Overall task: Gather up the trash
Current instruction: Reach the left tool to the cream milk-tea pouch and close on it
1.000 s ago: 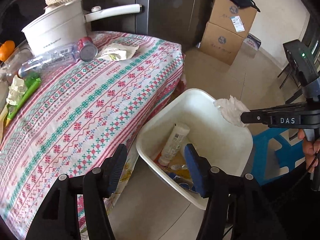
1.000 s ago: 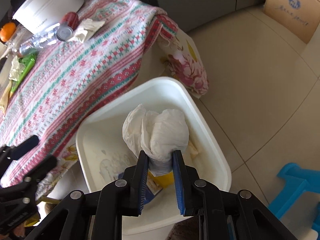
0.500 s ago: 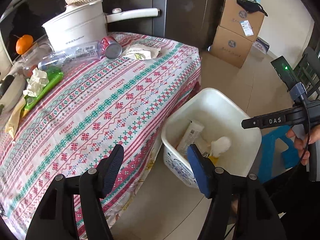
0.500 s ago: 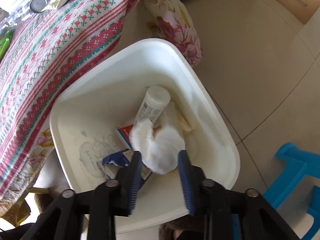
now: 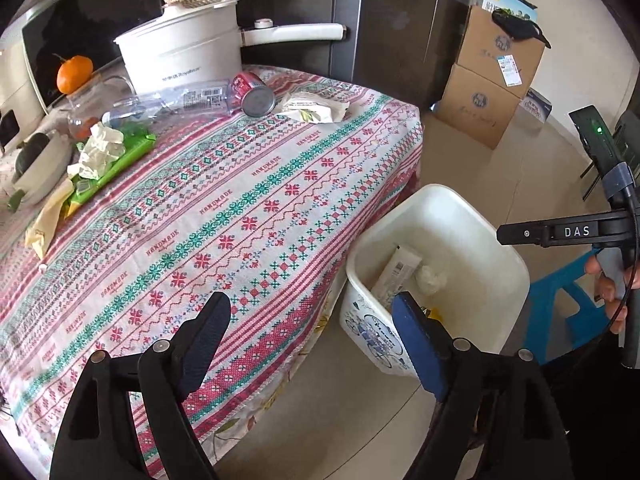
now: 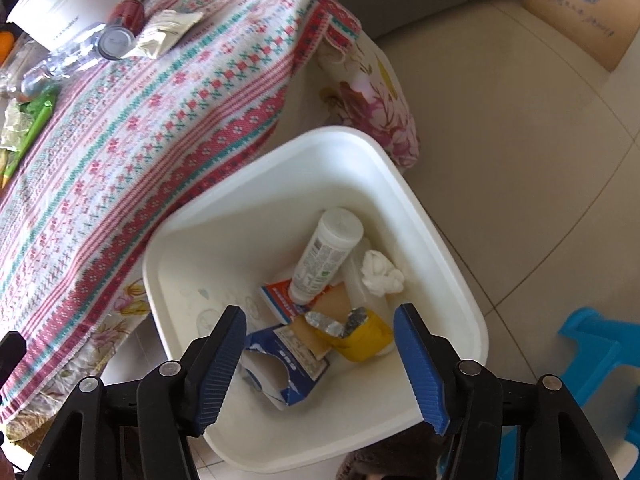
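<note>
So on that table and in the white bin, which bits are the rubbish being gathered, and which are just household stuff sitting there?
Part of the job:
- white bin
- crumpled tissue, already in it
- red can
- plastic bottle
- torn wrapper
- green wrapper

Just lying about:
- white pot
- orange
- cardboard boxes
- blue stool

The worktop (image 5: 248, 216), under a red, green and white patterned cloth, carries a white pot (image 5: 180, 54) at its far edge. In front of the pot lie a clear plastic bottle (image 5: 176, 100), a red can (image 5: 252, 94) and a flat paper packet (image 5: 312, 108). Left of the pot sit an orange (image 5: 75, 74), crumpled paper (image 5: 100, 150) and a green wrapper (image 5: 116, 164). On the tiled floor (image 6: 520, 140), beyond the pot's corner of the worktop, stand a white bin (image 6: 400, 184), a blue stool (image 6: 596, 344) and cardboard boxes (image 5: 488, 92).
</note>
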